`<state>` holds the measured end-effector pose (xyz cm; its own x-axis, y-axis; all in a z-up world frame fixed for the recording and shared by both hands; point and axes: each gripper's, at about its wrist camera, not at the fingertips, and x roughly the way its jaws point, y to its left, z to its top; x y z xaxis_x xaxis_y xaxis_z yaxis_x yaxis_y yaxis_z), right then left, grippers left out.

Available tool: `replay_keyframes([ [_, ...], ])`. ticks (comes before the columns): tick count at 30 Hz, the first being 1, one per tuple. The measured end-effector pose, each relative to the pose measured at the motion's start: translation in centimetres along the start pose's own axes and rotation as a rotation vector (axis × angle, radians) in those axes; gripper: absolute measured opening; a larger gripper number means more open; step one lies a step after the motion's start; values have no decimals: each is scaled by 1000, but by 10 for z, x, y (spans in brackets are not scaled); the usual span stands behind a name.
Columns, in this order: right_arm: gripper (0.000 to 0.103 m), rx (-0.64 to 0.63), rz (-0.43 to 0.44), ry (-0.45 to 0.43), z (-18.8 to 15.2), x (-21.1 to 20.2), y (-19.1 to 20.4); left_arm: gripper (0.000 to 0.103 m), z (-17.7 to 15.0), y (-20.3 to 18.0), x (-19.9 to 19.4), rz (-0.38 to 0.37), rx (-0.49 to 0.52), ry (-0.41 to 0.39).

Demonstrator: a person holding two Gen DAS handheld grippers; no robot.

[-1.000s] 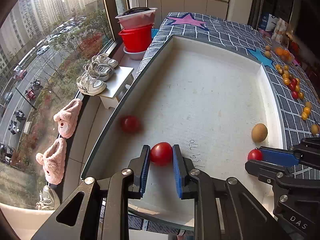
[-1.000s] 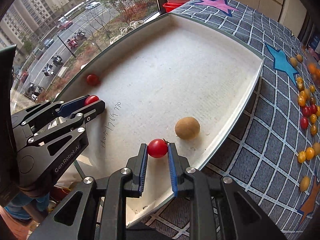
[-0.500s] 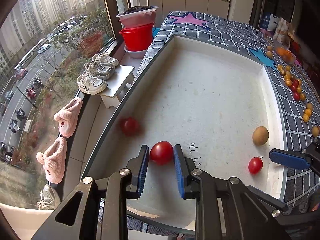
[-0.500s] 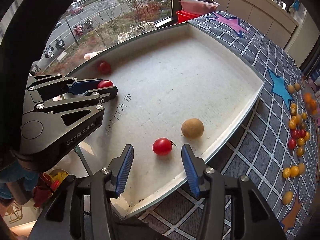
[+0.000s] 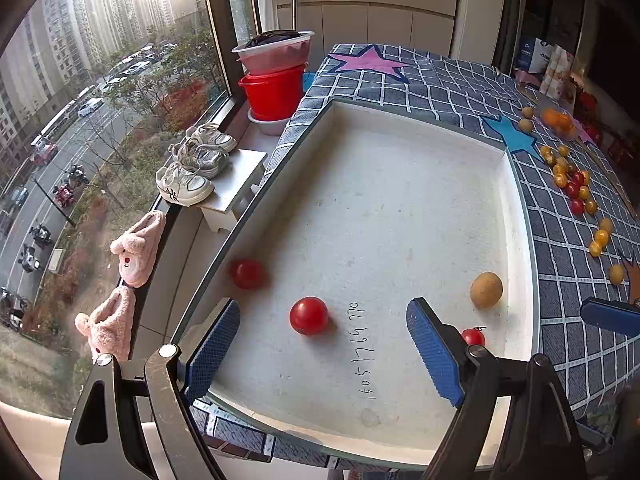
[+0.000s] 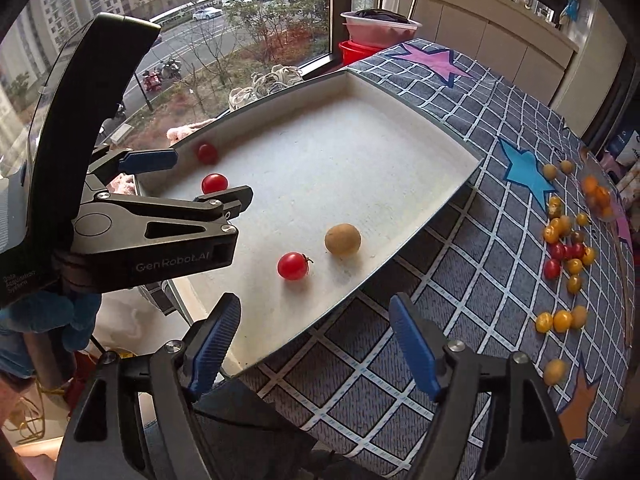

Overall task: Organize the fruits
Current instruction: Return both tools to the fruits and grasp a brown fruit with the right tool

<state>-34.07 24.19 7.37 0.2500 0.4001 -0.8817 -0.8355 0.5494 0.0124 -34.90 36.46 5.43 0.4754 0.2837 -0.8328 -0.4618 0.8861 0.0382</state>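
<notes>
- Left hand-held gripper (image 5: 322, 354): jaws spread wide, having just been opening; blue pads stand clear on either side of a red tomato (image 5: 308, 315), which rests free on the tray floor near the tray's near edge.
- Second red tomato (image 5: 248, 274): against the tray's left wall, blurred, so possibly rolling.
- White tray (image 5: 520, 240): shallow, low-walled, set on the bench along its window-side edge; handwritten digits on the floor beside the central tomato.
- Brown round fruit (image 6: 342, 239): toward the tray's right wall, apart from the others.
- Small stemmed red tomato (image 6: 294, 266): near the tray's near-right corner, just beside the brown fruit, not touching it.
- Right hand-held gripper (image 6: 314, 346): jaws spread and just been opening, nothing between them; it hangs over the tray's near rim and the checked cloth.
- Loose small fruits (image 6: 564, 240): yellow, orange and red, scattered on the cloth toward the bench's right edge, not yet in the tray.
- Status, judged: four fruits deposited, most left to gather.
- Risk: round fruit on a flat floor may roll and mix groups if the tray is nudged by either tool.
- Risk: the tray sits at the window-side edge; a push could tip it off.
- Risk: soft tomatoes may split under a hard pinch.
</notes>
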Motion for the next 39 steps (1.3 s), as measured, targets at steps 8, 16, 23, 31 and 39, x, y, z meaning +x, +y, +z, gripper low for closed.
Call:
replay_keyframes([
  [8,80,184,-58,-11,-41,-21,-72,86,12,-50,-24,-56,87,-41],
  [16,80,431,-167,11,-99,-30,-156,86,15,-125,-33,-128,216,-38],
  [23,80,517,-221,-23,-126,-33,-195,86,10,-195,-16,-185,319,-1],
  [31,80,506,-207,-62,-134,-28,-204,86,14,-249,9,-207,394,5],
  [39,79,461,-210,-80,-135,-22,-205,86,26,-279,30,-206,429,5],
])
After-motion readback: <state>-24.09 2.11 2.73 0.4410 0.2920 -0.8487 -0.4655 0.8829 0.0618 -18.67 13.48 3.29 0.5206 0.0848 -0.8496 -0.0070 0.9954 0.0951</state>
